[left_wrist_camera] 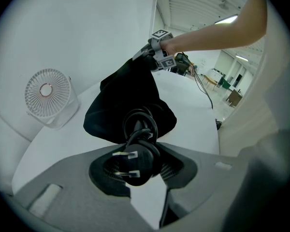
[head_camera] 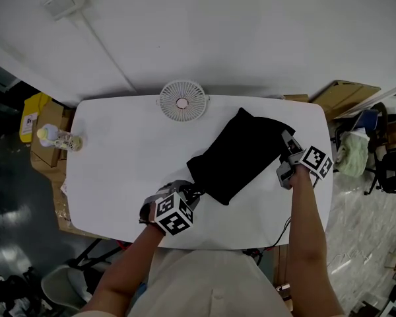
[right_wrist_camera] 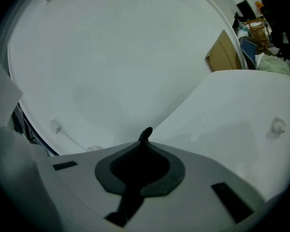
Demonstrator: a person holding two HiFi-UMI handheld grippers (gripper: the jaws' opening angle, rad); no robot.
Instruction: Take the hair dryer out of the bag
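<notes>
We saw a white table (head_camera: 125, 157) with a black bag (head_camera: 241, 154) lying slantwise across its right half, one end pointing to the far right and the mouth turned toward the near left. The left gripper (head_camera: 189, 194) sat at that mouth, tilted steeply down. Its jaws stood partway closed on a black plug (left_wrist_camera: 133, 164), whose two flat prongs showed in the left gripper view. The pads pressed on the plug from both sides. From the plug a looped black cord (left_wrist_camera: 140, 124) ran back into the opening of the bag.

We could not see the body of the hair dryer anywhere. Only the plug and cord showed outside the bag, and the rest of the bag lay dark and bulging on the table.

The right gripper (head_camera: 288, 140) was at the bag's far right end. Its jaws were pinched fully together on a fold of the black fabric, and a small tip of cloth stuck out above them in the right gripper view.

A small white fan (head_camera: 182, 101) stood at the table's far edge, well apart from the bag. A bottle (head_camera: 59, 139) lay near the left edge.
</notes>
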